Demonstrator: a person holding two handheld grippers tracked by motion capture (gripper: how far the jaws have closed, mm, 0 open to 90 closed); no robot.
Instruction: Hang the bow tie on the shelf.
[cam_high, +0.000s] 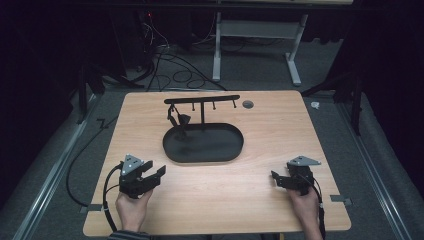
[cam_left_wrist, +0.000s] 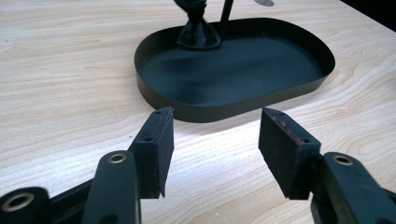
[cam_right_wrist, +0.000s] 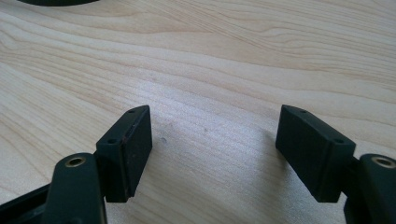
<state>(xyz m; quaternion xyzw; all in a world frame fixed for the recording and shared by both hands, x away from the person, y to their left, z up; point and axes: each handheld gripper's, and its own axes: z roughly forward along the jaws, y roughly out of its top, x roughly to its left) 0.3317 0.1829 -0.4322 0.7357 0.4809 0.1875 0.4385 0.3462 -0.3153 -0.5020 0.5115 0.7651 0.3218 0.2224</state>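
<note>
A black oval tray (cam_high: 172, 150) lies in the middle of the wooden table (cam_high: 220, 195). From its far side rises a thin black stand with a crossbar (cam_high: 202, 99) that carries small hooks. A dark bundle (cam_high: 179, 120) hangs from the bar's left end down into the tray. In the left gripper view the same tray (cam_left_wrist: 224, 111) and bundle (cam_left_wrist: 198, 32) lie just ahead of the jaws. My left gripper (cam_high: 156, 172) (cam_left_wrist: 215, 126) is held low near the tray's near-left rim, open with nothing between the pads. My right gripper (cam_high: 275, 179) (cam_right_wrist: 215, 123) hovers over bare wood at the near right, open and empty.
A small round grommet (cam_high: 247, 104) sits in the tabletop at the far right of the stand. Beyond the table, cables (cam_high: 170, 70) lie on the floor beside a white desk frame (cam_high: 255, 45). Metal rails run along both sides of the table.
</note>
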